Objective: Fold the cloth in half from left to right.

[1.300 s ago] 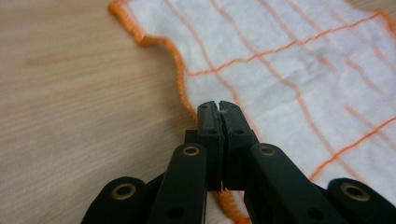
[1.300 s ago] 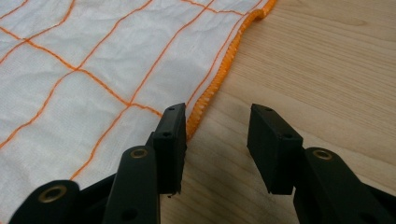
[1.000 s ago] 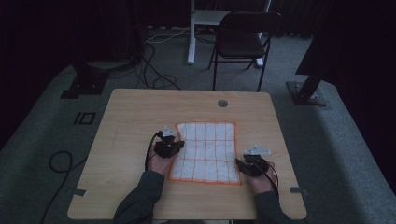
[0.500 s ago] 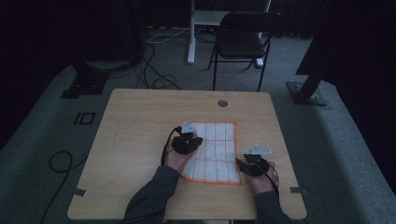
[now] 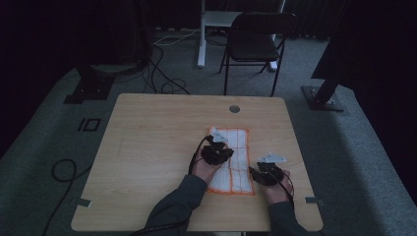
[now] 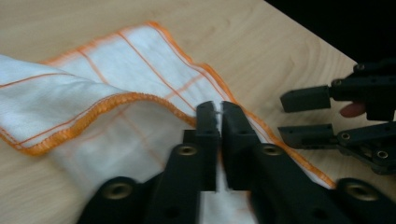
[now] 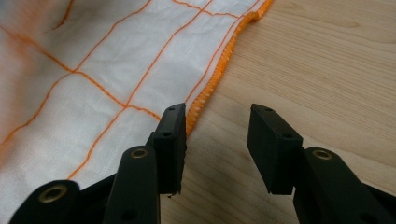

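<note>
— Dim room, pale wooden table with a folding chair behind it; where does the cloth sit?

— The white cloth with orange lines lies right of the table's middle, doubled over on itself; its long axis now runs away from the person, and the folded-over flap shows in the left gripper view as a raised, orange-hemmed edge

— Which hand is nearer to it?

— The left gripper is on top of the cloth, over its left part; the right gripper waits just beside the cloth's right hem near the front corner (you can also see its jaws at the right edge of the left gripper view)

— And the jaws?

— On the left gripper they have just been opening: a narrow gap stands between them with cloth in it, and the pads no longer seem to pinch it, so I judge the flap is being let go; on the right gripper they stand well apart and empty, one jaw at the hem, the other over bare wood

— So the next move?

— Probably drawing the left hand clear, toward the person, without dragging the flap back
</note>
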`<state>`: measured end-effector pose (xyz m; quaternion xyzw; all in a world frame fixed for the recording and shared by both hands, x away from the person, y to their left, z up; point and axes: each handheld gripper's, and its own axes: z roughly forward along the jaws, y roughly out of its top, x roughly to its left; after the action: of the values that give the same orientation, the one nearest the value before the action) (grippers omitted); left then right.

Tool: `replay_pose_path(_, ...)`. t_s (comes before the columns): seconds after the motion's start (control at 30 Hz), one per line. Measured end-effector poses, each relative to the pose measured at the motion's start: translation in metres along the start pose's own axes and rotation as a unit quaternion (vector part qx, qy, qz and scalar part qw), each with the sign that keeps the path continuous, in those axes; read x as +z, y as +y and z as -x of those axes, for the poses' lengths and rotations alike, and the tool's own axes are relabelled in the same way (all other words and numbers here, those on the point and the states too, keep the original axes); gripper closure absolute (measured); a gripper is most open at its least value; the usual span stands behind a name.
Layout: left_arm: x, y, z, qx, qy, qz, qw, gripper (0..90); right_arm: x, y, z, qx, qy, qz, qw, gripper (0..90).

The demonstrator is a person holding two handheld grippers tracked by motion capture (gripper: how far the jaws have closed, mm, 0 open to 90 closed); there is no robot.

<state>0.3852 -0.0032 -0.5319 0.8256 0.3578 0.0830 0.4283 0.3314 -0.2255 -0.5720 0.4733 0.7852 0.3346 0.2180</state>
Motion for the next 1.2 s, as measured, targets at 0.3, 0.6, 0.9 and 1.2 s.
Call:
replay_pose_path(0.3, -0.022, -0.019, -0.018, -0.007, 0.018, 0.004, 0.9998, 70.5, 0.001, 0.011, -0.009, -0.015, 0.012, 0.008, 0.9998, 57.5)
replay_pose_path(0.6, -0.05, -0.042, -0.038, -0.021, 0.045, 0.014, 0.9987, 68.6, 0.016, 0.035, -0.027, -0.026, 0.039, 0.017, 0.9987, 73.4)
replay_pose_path(0.9, -0.071, -0.062, -0.056, -0.036, 0.072, 0.02, 0.9965, 67.7, 0.04, 0.052, -0.036, -0.012, 0.053, 0.014, 0.9985, 71.3)
replay_pose_path(1.2, -0.081, -0.076, -0.064, -0.05, 0.082, 0.022, 0.9951, 67.5, 0.06, 0.059, -0.029, 0.022, 0.062, -0.003, 0.9978, 69.2)
